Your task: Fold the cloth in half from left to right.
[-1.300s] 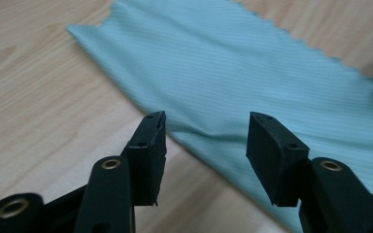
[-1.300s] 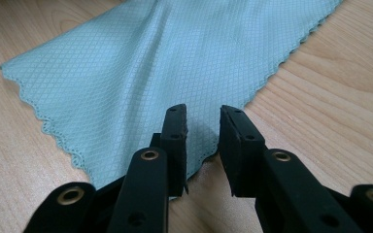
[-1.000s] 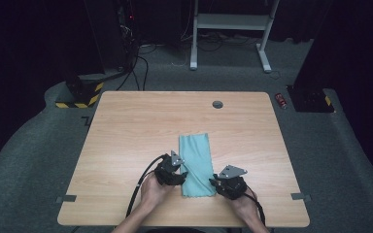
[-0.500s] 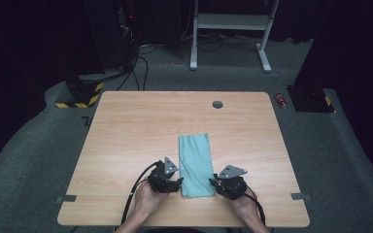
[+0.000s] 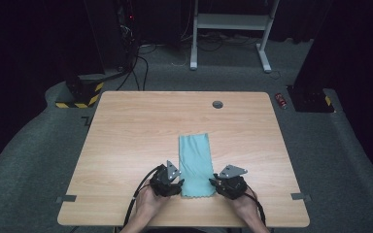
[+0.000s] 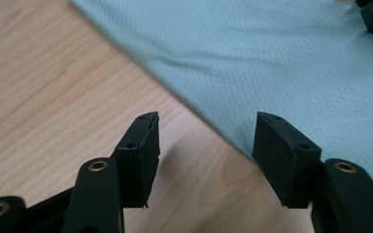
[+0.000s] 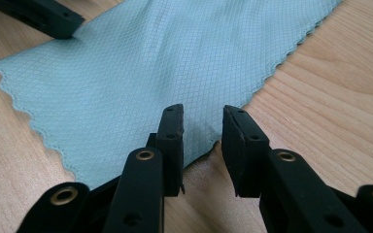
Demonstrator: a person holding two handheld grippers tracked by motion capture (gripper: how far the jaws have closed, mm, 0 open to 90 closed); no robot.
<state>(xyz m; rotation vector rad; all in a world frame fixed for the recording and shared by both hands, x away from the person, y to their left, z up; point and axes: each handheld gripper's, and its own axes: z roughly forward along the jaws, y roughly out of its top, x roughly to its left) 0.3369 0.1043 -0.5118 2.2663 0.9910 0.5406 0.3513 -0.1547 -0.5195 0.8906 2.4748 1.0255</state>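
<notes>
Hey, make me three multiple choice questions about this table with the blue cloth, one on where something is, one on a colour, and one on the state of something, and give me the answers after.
1. Where does the cloth lie on the table?
A. At the far left corner
B. Near the front edge, between the two tools
C. Hanging off the right side

2. What colour is the cloth?
A. Light blue-green
B. Red
C. Yellow

3. How do the jaws of the left tool stand?
A. Clamped on the cloth
C. Shut on bare wood
B. Open, nothing pinched between them

Answers:
1. B: the high view shows the cloth flat between the left tool and the right tool, close to the person's edge.
2. A: all three views show a pale blue-green weave.
3. B: the left gripper view shows a wide gap over the wood at the cloth's edge.
</notes>
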